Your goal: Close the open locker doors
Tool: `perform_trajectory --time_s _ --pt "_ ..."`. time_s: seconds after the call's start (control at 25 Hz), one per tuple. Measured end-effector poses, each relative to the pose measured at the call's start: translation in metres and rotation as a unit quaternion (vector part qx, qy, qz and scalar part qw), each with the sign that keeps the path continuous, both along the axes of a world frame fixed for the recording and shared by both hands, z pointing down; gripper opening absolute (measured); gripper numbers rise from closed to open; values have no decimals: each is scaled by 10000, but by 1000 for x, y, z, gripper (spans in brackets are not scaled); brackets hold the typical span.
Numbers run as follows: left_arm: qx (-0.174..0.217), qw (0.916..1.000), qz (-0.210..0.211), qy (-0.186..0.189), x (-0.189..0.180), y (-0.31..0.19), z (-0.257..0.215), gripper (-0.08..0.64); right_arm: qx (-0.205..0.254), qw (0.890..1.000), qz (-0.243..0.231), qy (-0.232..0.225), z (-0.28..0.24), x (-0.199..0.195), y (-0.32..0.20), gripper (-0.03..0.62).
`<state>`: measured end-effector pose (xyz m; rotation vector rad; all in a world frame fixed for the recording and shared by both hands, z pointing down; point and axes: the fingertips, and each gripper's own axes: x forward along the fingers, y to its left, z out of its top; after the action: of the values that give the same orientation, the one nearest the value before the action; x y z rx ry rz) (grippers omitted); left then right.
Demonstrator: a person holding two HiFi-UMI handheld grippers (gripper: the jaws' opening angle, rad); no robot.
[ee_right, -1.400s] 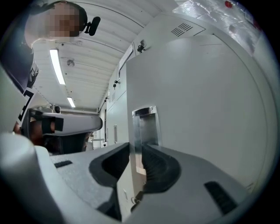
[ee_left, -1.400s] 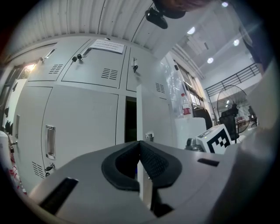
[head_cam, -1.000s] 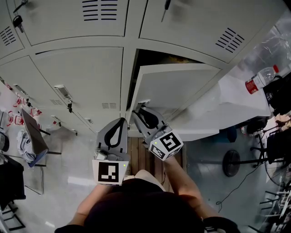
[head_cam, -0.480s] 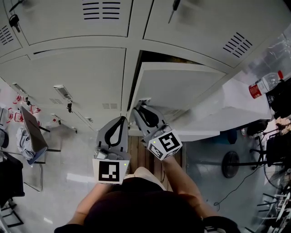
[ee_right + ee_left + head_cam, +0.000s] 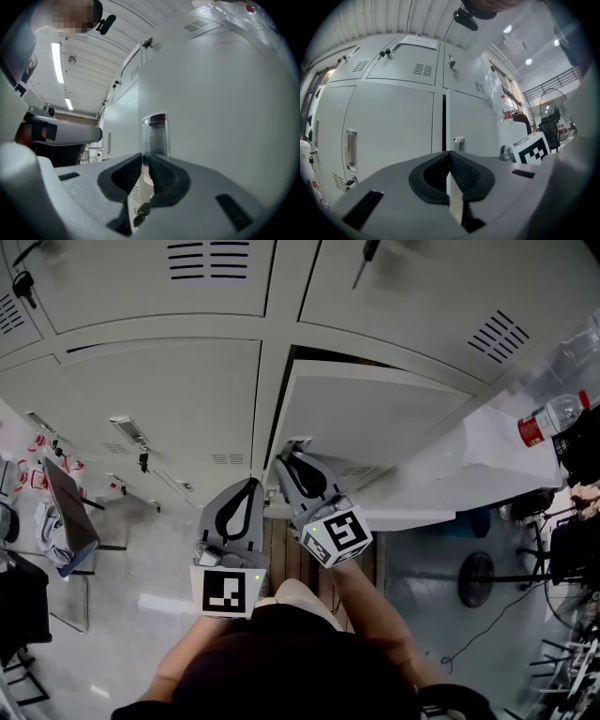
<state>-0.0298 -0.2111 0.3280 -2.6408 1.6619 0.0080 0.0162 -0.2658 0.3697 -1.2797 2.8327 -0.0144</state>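
Head view: a person faces a bank of grey lockers (image 5: 159, 399), where one open locker door (image 5: 375, 418) juts out from the row toward the right claw (image 5: 287, 457). In the right gripper view that claw's jaws, which have just been closing, stand narrow with the door's free edge between them. The pads appear to pinch the edge just below the recessed handle (image 5: 154, 133), and a key (image 5: 139, 212) hangs lower on the door. The left claw (image 5: 250, 488) hangs just beside the right one, jaws together on nothing, facing the lockers. The step in hand looks to be taking hold of the door before swinging it shut; the dark gap behind it says the closing is not yet done. The next move likely calls for a firm grip and a steady arc toward the locker frame, with release before the claw is caught between door and frame.
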Motion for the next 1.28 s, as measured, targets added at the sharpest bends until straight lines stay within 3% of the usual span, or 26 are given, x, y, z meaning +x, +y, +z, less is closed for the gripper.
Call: perform_trajectory --time_s 1.28 --pt "-117 9997 -222 13 -16 -14 7 2 33 9977 671 39 1 0 -35 48"
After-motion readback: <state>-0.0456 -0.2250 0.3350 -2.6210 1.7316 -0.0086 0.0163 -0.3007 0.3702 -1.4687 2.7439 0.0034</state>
